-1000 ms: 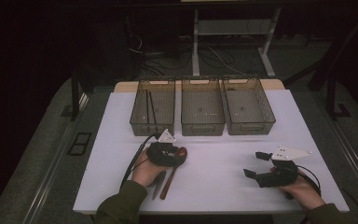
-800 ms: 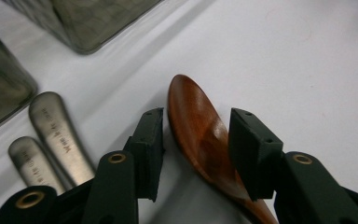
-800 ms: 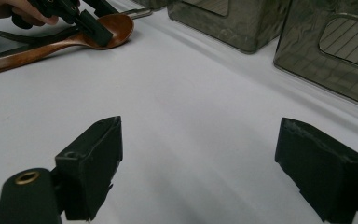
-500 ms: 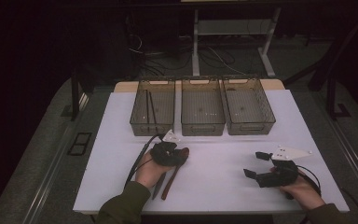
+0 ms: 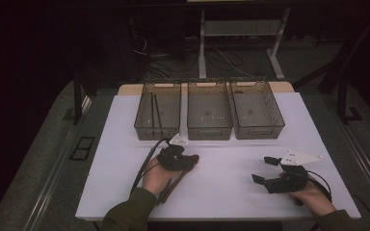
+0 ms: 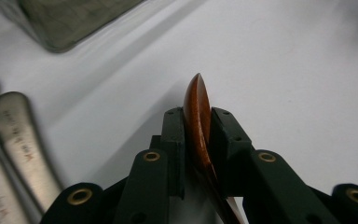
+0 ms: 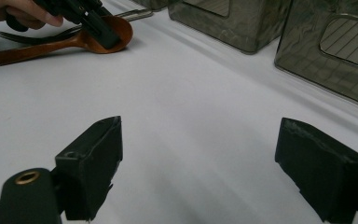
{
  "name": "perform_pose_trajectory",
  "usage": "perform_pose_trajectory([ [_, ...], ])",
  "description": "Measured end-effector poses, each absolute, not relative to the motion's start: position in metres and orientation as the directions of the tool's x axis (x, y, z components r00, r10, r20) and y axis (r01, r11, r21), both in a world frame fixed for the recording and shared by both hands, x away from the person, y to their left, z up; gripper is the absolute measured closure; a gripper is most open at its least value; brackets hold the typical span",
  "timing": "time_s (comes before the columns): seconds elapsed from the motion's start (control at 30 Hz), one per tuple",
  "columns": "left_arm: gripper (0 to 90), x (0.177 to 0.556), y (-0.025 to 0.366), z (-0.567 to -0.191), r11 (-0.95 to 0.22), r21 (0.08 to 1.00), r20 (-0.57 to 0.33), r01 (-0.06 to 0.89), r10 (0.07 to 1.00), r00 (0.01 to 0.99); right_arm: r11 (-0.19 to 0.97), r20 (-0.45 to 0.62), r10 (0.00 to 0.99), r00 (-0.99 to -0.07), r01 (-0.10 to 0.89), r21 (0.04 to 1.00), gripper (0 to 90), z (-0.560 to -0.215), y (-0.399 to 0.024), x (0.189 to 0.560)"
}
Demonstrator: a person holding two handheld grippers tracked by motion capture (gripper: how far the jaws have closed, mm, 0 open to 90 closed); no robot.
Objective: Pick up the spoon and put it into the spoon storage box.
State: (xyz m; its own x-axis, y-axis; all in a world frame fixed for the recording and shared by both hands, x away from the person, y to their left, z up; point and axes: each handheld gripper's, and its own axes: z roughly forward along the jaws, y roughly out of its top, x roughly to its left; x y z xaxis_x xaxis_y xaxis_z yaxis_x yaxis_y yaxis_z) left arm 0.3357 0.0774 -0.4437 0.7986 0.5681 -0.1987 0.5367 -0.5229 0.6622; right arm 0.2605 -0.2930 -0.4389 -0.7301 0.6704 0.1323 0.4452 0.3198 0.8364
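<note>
Overhead, the left gripper [image 5: 187, 161] is pressing down on a wooden spoon [image 5: 173, 180] near the middle of the table's [image 5: 125, 144] front half, just before the left one of three bins [image 5: 157, 115] lined along the far edge; its jaws have just been closing with the spoon's bowl between them. The right gripper [image 5: 265, 169] is resting by the front right corner, likely waiting its turn.

Along the left gripper's jaws, the pads are clamping the spoon's bowl edge-on, probably for a lift toward a bin. Metal handles [image 6: 21, 144] are lying beside it at the left.

From the right gripper view, that gripper's own jaws are standing wide apart over bare table, holding nothing, while farther off the spoon's bowl [image 7: 116, 32] is sitting in the other gripper's grip.
</note>
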Motion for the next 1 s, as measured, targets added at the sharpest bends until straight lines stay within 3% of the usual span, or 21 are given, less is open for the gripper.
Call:
perform_pose_trajectory([
  [0.47, 80.2, 0.329, 0.074, -0.429, -0.441, 0.719, -0.300, 0.538, 0.501, 0.812, 0.319, 0.132, 0.670, -0.730, 0.444, 0.837, 14.2, -0.439, -0.293, 0.261],
  [1.0, 80.7, 0.326, 0.079, -0.406, -0.386, 0.790, -0.283, 0.477, 0.460, 0.842, 0.315, 0.137, 0.670, -0.730, 0.446, 0.838, 14.2, -0.439, -0.292, 0.261],
])
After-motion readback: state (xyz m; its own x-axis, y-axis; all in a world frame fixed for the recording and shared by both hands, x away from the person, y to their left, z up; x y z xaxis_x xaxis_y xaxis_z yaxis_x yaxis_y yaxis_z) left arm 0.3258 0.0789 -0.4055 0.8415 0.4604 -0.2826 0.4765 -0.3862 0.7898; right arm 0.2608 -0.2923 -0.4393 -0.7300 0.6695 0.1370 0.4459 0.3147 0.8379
